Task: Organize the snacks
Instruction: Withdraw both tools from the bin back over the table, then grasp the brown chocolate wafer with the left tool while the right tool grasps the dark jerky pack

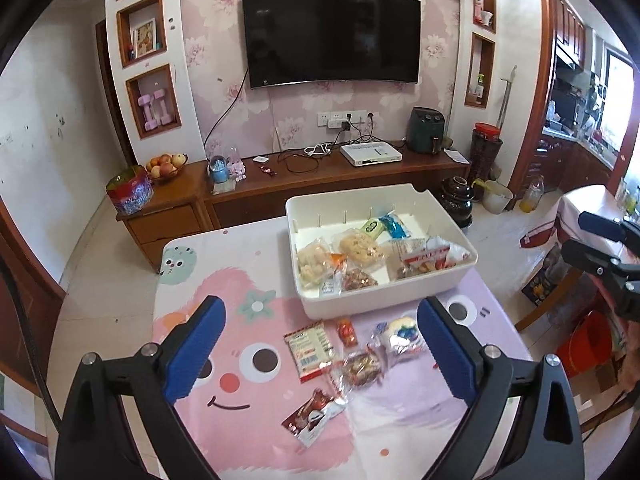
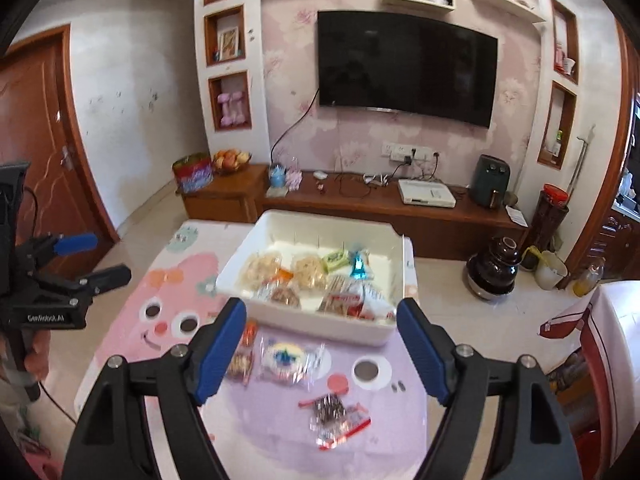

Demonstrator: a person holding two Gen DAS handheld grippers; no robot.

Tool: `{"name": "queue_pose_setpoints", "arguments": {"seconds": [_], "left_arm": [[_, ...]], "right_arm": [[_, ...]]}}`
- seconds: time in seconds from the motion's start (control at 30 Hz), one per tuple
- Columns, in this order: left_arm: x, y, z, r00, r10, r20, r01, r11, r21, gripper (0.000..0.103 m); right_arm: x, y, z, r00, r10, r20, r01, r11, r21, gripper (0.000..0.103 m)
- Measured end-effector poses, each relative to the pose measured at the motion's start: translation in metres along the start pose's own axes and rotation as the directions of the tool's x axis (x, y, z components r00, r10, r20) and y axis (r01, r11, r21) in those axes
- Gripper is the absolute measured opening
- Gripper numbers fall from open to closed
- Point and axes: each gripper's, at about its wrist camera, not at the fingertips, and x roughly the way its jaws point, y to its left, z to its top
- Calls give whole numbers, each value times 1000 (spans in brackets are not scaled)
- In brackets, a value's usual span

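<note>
A white bin (image 1: 308, 204) (image 2: 276, 220) on the pink cartoon tablecloth (image 1: 248, 248) holds several snack packets. Loose snacks lie in front of it: a red-and-white packet (image 1: 310, 350), a small orange one (image 1: 347, 333), a clear nut bag (image 1: 360, 368) (image 2: 334, 416), a round white-and-blue packet (image 1: 400, 336) (image 2: 286, 360) and a brown chocolate bar (image 1: 314, 416). My left gripper (image 1: 320, 356) is open above the loose snacks, holding nothing. My right gripper (image 2: 322, 354) is open and empty above the round packet; it also shows at the right edge of the left wrist view (image 1: 592, 244).
A wooden TV cabinet (image 1: 320, 176) with a fruit bowl (image 1: 166, 165), cables and a white box stands behind the table under a wall TV (image 1: 332, 36). A dark jar (image 2: 494, 270) and bottles stand on the floor at right. A covered table (image 2: 616, 320) is far right.
</note>
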Motion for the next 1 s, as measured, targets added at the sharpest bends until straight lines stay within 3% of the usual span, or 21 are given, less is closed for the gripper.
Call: {"name": "queue_pose_setpoints", "arguments": {"seconds": [0.3, 0.43, 0.6, 0.83, 1.0], "left_arm": [[13, 2, -62, 1000, 18, -11, -18, 999, 35, 96], [36, 0, -93, 997, 62, -43, -59, 996, 72, 96], [67, 0, -124, 993, 39, -112, -29, 996, 88, 96], [126, -1, -160, 970, 48, -240, -10, 988, 156, 96], [160, 9, -170, 947, 28, -321, 15, 991, 132, 96]], "right_arm": [[9, 12, -54, 999, -36, -15, 35, 998, -56, 79], [39, 4, -80, 994, -11, -105, 9, 1000, -18, 79], [75, -5, -114, 982, -4, -190, 4, 1000, 2, 79], [127, -12, -151, 956, 10, -294, -19, 999, -28, 79], [162, -15, -166, 941, -15, -338, -18, 995, -94, 79]]}}
